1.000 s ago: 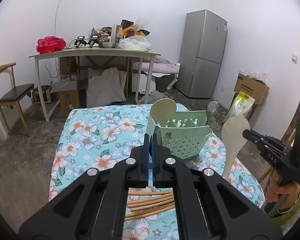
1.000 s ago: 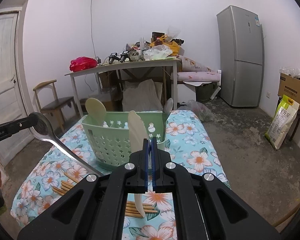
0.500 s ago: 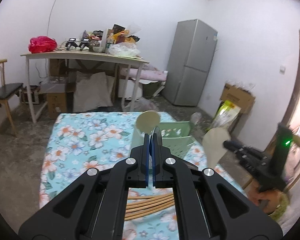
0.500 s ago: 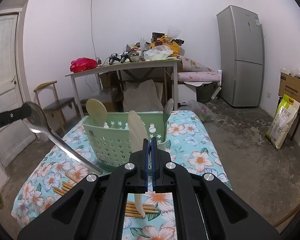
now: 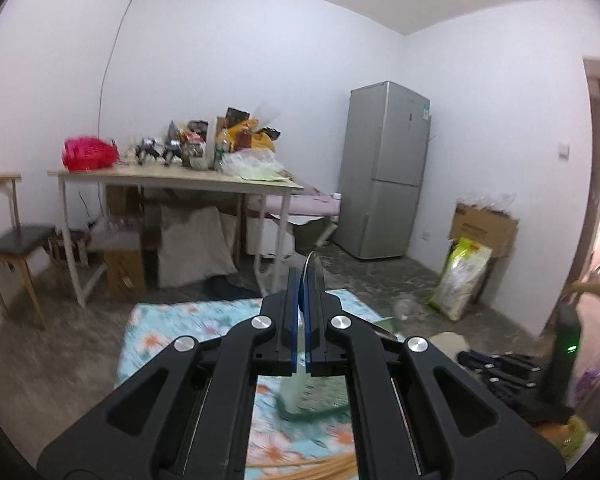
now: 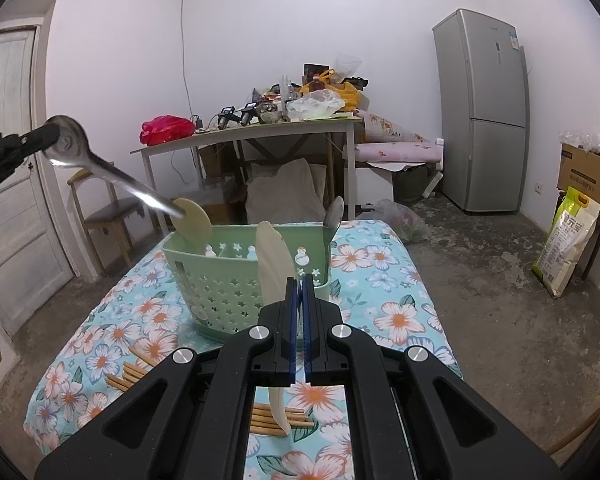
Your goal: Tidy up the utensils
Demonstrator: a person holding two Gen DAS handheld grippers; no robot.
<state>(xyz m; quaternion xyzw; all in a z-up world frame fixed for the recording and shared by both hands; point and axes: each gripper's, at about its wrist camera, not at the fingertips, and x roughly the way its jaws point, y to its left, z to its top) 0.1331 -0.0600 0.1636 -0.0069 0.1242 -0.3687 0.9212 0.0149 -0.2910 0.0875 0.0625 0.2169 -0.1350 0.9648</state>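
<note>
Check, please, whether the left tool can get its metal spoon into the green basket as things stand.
Probably yes: the left tool holds the metal spoon above the open green basket; only the cream spoon standing there crowds it.

Home storeroom – fridge [image 6: 483,112], cluttered table [image 6: 252,130].

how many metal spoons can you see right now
2. One metal spoon is clamped by its bowl in the left gripper, handle sloping toward the green basket. The other spoon stands in the basket's right end. More may be hidden inside.
</note>
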